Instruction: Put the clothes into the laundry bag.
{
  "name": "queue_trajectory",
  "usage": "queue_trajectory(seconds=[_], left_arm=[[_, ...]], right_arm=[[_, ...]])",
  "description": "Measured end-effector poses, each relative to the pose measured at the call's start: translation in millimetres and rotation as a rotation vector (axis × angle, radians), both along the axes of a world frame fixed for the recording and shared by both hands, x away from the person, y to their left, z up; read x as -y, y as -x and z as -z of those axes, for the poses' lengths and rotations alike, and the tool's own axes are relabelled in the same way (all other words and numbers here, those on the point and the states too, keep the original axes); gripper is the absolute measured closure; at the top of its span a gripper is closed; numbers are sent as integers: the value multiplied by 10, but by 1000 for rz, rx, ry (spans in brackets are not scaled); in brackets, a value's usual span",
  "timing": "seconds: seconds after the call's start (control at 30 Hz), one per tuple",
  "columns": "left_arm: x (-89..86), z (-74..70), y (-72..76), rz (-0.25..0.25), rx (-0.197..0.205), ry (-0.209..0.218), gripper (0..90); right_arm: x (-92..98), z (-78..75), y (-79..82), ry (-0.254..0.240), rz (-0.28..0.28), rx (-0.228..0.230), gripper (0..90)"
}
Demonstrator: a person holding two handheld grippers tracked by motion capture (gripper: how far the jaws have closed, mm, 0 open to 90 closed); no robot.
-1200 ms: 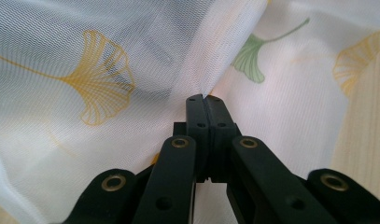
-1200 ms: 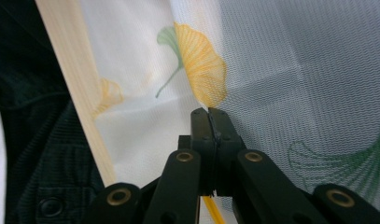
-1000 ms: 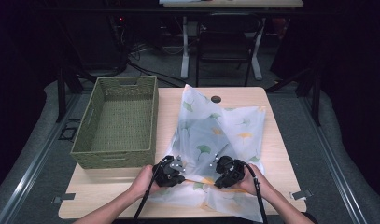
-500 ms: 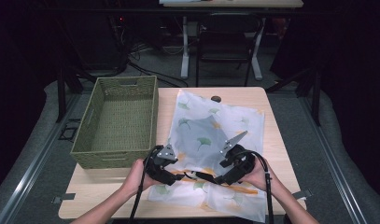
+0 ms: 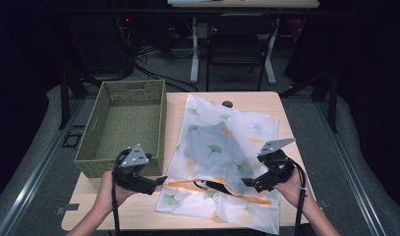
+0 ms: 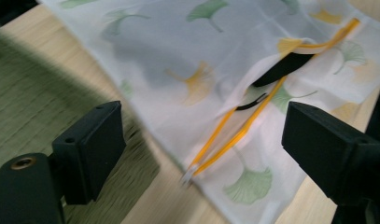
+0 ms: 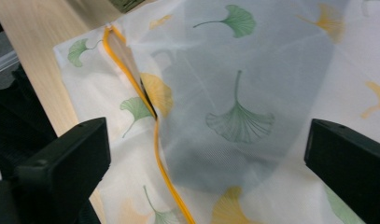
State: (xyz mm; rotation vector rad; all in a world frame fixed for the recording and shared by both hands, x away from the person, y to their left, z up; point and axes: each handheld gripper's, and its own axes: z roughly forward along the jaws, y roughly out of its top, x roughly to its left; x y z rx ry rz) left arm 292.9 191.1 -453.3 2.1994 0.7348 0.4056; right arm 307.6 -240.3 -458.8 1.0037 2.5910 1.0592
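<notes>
Both the left gripper (image 5: pixel 160 181) and right gripper (image 5: pixel 245 183) are held spread wide, having just opened (nothing pinched), above one laundry bag (image 5: pixel 227 147) beside one basket (image 5: pixel 97 132).

table lit from above against a dark room; the basket (image 6: pixel 33 98) smears, perhaps from motion.

A dark garment (image 5: pixel 214 150) shows only dimly through the mesh bag (image 5: pixel 246 128); the basket (image 6: pixel 24 98) at nine o'clock is smeared by blur
</notes>
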Motion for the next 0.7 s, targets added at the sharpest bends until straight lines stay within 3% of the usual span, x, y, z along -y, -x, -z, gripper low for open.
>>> queue_trajectory(seconds=[0.2, 0.5, 0.6, 0.7], left_arm=[[-416, 40, 129, -137, 11, 12, 90], [-937, 296, 286, -343, -37, 48, 55], [-1045, 354, 314, -388, -42, 44, 50], [-1087, 397, 294, -403, -75, 66, 17]], right_arm=[[271, 69, 185, 8, 113, 29, 0], [616, 299, 507, -37, 323, 70, 0], [671, 332, 564, -41, 355, 75, 0], [688, 340, 550, -40, 356, 81, 0]])
